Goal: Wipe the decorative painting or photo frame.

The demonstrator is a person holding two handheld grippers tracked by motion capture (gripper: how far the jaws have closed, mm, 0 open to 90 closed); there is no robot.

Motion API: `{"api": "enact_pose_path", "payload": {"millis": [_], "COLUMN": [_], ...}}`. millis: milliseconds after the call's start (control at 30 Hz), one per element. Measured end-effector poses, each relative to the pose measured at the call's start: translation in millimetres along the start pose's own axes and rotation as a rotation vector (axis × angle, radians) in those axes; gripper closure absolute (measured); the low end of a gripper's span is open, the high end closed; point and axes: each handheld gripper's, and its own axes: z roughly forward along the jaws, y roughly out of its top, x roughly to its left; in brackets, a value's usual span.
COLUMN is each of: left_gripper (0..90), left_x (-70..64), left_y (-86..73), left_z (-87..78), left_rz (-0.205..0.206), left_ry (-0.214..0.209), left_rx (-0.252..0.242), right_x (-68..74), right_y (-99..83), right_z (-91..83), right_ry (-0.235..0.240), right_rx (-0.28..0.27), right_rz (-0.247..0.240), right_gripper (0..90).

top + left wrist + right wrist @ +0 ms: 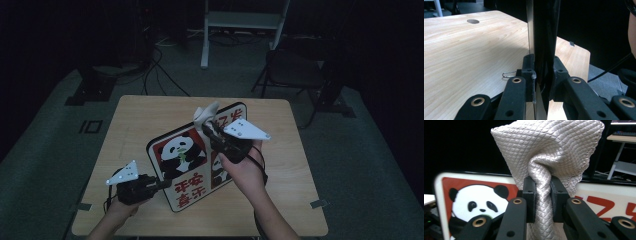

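Observation:
A white-rimmed sign board (187, 165) with red panda pictures and red characters stands tilted on the wooden table (130, 115). My left gripper (162, 184) is shut on its lower left edge; in the left gripper view the board's edge (544, 37) runs up between the jaws of that gripper (543, 77). My right gripper (207, 127) is at the board's top edge, shut on a bunched beige quilted cloth (206, 115). In the right gripper view the cloth (549, 150) billows above the gripper (543, 195), with the panda board (474, 200) behind it.
A round hole (473, 21) is cut in the table's far part, and a small wire clip loop (509, 74) lies by my left jaw. Beyond the table stand a dark chair (295, 70) and a white stand (240, 20), with cables on the floor.

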Motion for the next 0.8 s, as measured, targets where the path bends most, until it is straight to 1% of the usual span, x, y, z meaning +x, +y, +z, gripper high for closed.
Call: {"api": "enact_pose_path", "payload": {"millis": [100, 233, 400, 567, 800], "left_gripper": [78.5, 78.4, 78.4, 78.3, 78.2], "left_x": [-0.3, 0.8, 0.3, -0.1, -0.3], "left_y": [0.1, -0.3, -0.1, 0.1, 0.3], "left_z": [0.0, 0.0, 0.0, 0.1, 0.5], "left_rz": [0.005, -0.002, 0.000, 0.003, 0.005], "left_ry": [0.000, 0.001, 0.002, 0.006, 0.006], "left_rx": [0.001, 0.000, 0.002, 0.004, 0.005], "right_x": [-1.0, -0.6, -0.2, -0.1, -0.9], "right_y": [-5.0, -15.9, -27.6, -45.8, -62.0], "right_z": [6.7, 11.9, 10.6, 9.8, 8.1], "right_ry": [-0.008, -0.008, -0.011, -0.010, -0.009], "right_rx": [0.021, 0.042, 0.060, 0.091, 0.118], "right_rz": [0.000, 0.001, 0.002, 0.002, 0.019], "right_gripper": [77.8, 77.7, 77.7, 77.7, 77.7]}}
